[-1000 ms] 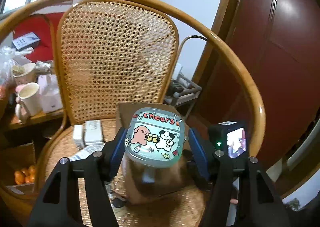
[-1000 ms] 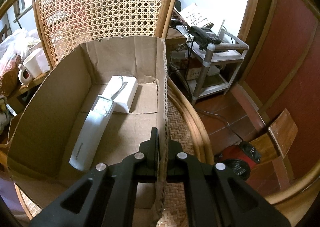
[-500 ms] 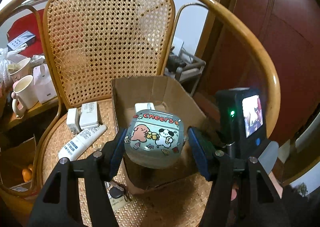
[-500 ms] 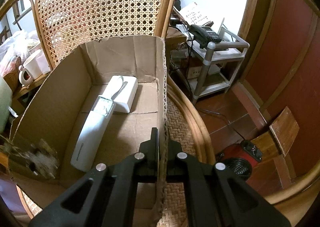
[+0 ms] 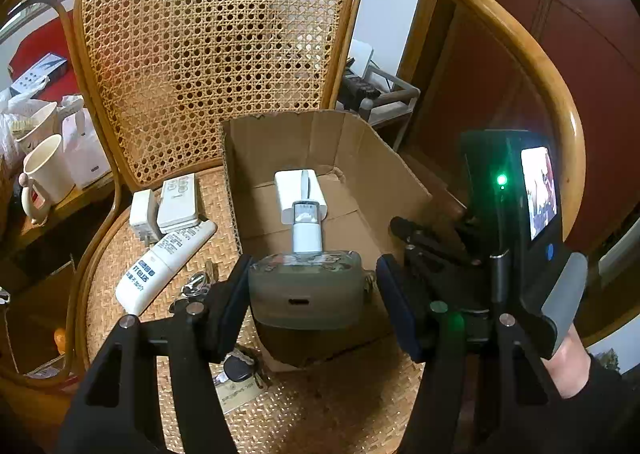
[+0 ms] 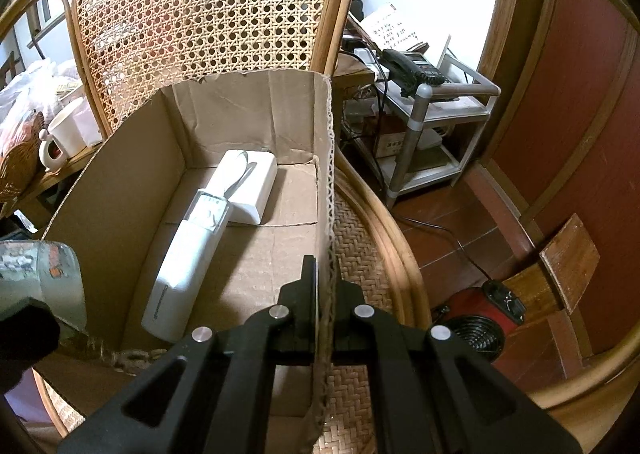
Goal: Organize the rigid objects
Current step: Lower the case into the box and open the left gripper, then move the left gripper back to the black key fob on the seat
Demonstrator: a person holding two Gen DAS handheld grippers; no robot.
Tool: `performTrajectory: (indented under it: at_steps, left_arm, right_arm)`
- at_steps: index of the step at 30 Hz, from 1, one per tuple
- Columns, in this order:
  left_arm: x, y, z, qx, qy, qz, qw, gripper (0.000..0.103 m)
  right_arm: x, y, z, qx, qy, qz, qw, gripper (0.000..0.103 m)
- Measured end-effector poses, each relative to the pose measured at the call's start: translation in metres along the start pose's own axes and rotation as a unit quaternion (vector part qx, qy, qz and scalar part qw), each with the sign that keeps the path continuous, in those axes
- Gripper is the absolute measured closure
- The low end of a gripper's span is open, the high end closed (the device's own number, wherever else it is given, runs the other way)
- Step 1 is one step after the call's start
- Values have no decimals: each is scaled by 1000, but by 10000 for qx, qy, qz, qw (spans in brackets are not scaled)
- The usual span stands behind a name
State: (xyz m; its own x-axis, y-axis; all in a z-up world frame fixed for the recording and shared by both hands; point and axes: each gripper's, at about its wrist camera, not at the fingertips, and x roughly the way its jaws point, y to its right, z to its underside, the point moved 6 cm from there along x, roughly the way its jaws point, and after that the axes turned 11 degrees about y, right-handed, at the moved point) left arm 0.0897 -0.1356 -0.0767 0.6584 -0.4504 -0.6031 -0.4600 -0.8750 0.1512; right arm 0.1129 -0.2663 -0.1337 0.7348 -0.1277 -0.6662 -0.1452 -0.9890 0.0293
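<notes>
We have the left tongs (image 5: 312, 290) clamped across the flanks of a small rounded case (image 5: 306, 294), which hangs over the near rim of the cardboard box (image 5: 400, 174). It looks light, stiff and glossy (slippery, we'd guess), so the flat sides are the sensible grip. To its right, our right tongs (image 6: 325, 318) are pinched tight on the box's side wall, steadying that thin, bendable card. Beyond the case, a white wand (image 5: 306, 226) and a white block (image 5: 294, 190) lie inside the box. Left of the box, remotes (image 5: 164, 258) wait on the chair seat (image 5: 352, 406).
</notes>
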Motion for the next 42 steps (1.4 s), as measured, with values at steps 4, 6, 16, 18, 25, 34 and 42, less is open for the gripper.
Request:
performTrajectory:
  at_steps: [4, 6, 16, 18, 25, 34, 42]
  left_arm:
    - [-6, -1, -3, -52, 81, 9, 10000, 41]
    - [-9, -2, -5, -116, 124, 58, 9998, 40]
    - [-29, -22, -11, -106, 376, -324, 9987, 5]
    - [-34, -32, -12, -134, 522, -537, 9971, 3]
    - [-38, -67, -7, -380, 465, -830, 9947, 2]
    - [-25, -112, 14, -346, -249, -1220, 9916, 2]
    - [-1, -135, 32, -13, -619, -1420, 9879, 2]
  right_arm:
    - [0, 0, 0, 1, 0, -7, 10000, 97]
    - [0, 0, 0, 4, 2, -5, 10000, 97]
    - [0, -1, 1, 10, -11, -17, 10000, 97]
    - [0, -1, 1, 11, -9, -16, 10000, 97]
    - [0, -1, 1, 9, -11, -18, 10000, 97]
    - [0, -1, 2, 15, -20, -22, 10000, 97]
    - [0, -1, 2, 0, -20, -16, 10000, 97]
